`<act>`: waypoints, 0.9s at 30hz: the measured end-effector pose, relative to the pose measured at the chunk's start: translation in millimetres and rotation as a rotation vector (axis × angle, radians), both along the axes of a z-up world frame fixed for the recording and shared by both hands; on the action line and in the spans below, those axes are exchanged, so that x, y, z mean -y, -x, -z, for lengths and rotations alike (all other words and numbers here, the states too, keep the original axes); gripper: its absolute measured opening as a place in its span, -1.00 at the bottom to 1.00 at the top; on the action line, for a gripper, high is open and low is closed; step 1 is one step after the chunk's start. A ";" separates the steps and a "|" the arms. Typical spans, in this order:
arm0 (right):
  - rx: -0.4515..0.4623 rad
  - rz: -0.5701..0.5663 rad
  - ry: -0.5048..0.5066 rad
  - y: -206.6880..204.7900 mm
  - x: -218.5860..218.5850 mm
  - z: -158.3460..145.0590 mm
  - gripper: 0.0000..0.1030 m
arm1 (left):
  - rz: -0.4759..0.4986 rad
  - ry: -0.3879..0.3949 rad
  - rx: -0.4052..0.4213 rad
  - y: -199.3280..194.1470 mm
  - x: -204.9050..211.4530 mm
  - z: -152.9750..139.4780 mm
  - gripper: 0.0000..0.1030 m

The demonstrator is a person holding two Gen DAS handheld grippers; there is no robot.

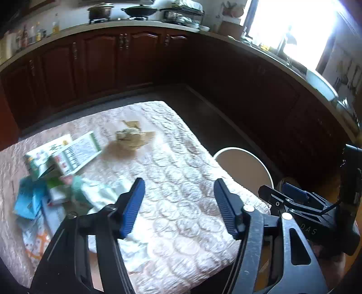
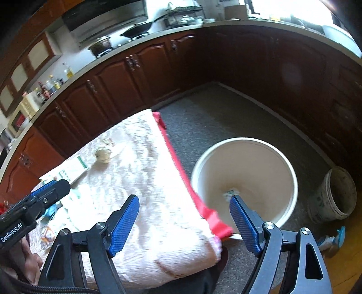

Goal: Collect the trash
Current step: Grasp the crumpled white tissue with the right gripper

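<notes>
A brown kitchen cabinet run (image 1: 101,58) curves along the far side under a pale counter that carries a wok (image 1: 139,10) and a pot (image 1: 100,10). Nearer stands the tabletop (image 1: 181,185), covered with a pinkish quilted cloth that has a red edge (image 2: 178,167) on its right side. Just right of it, on the grey floor, sits a large white bucket (image 2: 282,162), a small scrap lying on its bottom. A dirtier small bucket (image 2: 334,194) stands further right.

The trash lies on the tabletop: a heap of printed cartons and wrappers (image 1: 58,162) at the left, with a blue packet (image 1: 29,199) at its near end, and a crumpled brown paper wad (image 1: 131,138) alone toward the far middle.

The left tongs (image 1: 178,205) hang above the near part of the cloth, spread, with nothing between the blue pads. The right tongs (image 2: 184,224) are spread too and empty, over the table's right edge beside the white bucket.
</notes>
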State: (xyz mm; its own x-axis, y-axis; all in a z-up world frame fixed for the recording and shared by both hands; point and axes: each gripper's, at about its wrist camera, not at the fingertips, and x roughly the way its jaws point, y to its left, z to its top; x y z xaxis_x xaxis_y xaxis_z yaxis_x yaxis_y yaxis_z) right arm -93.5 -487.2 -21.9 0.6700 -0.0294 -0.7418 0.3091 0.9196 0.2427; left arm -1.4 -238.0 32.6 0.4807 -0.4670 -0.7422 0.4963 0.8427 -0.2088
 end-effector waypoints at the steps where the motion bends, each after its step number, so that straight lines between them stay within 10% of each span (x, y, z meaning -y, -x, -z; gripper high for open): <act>1: 0.002 -0.014 0.003 -1.3 -7.1 -1.7 0.56 | -0.008 0.003 0.002 1.5 -4.2 -1.8 0.25; 27: -0.102 -0.378 -0.151 -79.5 -152.9 42.5 0.61 | -0.162 -0.060 -0.086 3.0 -166.7 39.7 0.28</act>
